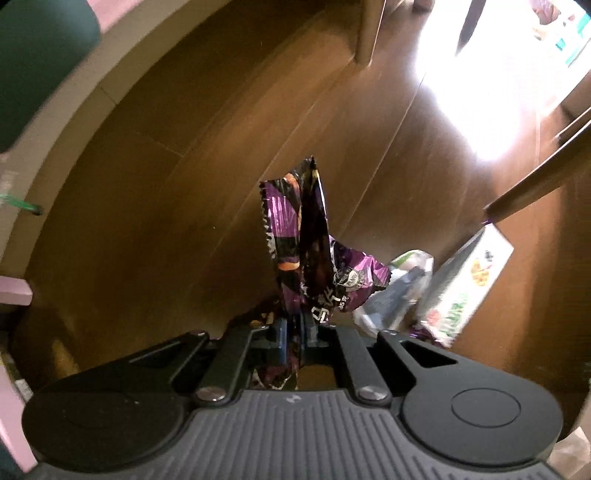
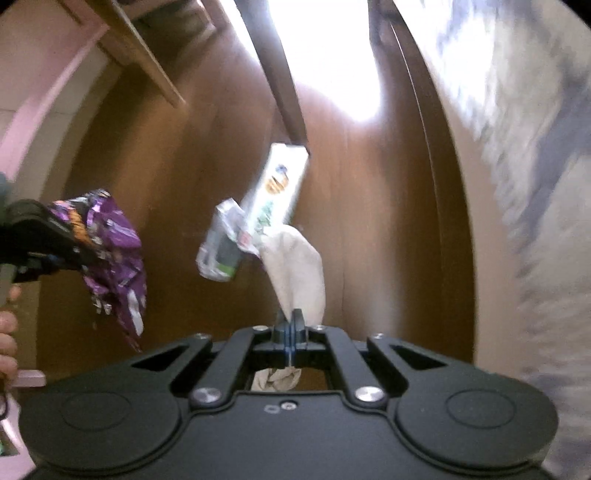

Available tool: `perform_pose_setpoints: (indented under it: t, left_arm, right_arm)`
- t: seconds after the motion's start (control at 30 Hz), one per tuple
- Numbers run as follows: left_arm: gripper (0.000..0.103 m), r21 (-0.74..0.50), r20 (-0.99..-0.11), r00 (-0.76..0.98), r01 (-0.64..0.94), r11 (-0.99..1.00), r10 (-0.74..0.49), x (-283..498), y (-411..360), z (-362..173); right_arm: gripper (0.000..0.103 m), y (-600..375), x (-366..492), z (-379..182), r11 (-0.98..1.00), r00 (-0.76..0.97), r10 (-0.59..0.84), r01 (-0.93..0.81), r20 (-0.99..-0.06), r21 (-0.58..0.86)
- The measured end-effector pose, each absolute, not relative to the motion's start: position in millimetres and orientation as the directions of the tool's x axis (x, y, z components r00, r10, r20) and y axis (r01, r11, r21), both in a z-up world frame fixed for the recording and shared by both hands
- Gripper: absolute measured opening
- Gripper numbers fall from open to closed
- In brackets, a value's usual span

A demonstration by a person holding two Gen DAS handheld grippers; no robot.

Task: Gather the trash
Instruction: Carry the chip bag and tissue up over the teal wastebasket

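My left gripper (image 1: 293,328) is shut on a crumpled purple snack wrapper (image 1: 299,236) and holds it above the brown wooden floor. The wrapper also shows in the right wrist view (image 2: 114,243), hanging from the left gripper (image 2: 77,254). My right gripper (image 2: 293,332) is shut on a white crumpled tissue (image 2: 295,273) that hangs forward from its fingers. On the floor ahead lie a clear crumpled plastic bag (image 2: 221,247) and a white printed carton (image 2: 277,188). Both show in the left wrist view too, the bag (image 1: 399,291) beside the carton (image 1: 465,284).
A dark furniture leg (image 2: 280,81) ends just above the carton, and a wooden leg (image 1: 369,33) stands farther off. A grey-and-white rug (image 2: 524,184) covers the floor at the right. A pale wall base (image 1: 66,122) curves along the left. Bright glare (image 1: 491,81) washes out the floor.
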State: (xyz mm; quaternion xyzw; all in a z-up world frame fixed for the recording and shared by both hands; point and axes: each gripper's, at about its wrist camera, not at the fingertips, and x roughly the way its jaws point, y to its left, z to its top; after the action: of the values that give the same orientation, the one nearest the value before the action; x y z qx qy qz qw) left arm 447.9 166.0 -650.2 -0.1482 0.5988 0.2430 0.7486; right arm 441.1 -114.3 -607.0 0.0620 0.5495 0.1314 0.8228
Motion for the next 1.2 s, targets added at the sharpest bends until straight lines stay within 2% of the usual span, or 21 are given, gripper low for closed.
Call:
perform_pose_setpoints:
  t: [0.6, 0.93, 1.2]
  left_arm:
    - [0.006, -0.088, -0.927, 0.371, -0.361, 0.928, 0.056, 437, 81, -343]
    - [0.006, -0.134, -0.845, 0.534, -0.267, 0.954, 0.031, 445, 43, -180]
    - [0.006, -0.190, -0.743, 0.668, -0.153, 0.970, -0.040, 459, 22, -80]
  right_arm:
    - [0.000, -162, 428, -313, 0.925, 0.508, 0.364, -0.298, -0.781, 0.238]
    - [0.000, -184, 448, -175, 0.901, 0.584, 0.410, -0.381, -0.701, 0.209]
    - [0.000, -180, 481, -87, 0.889, 0.662, 0.427, -0.432, -0.615, 0.152]
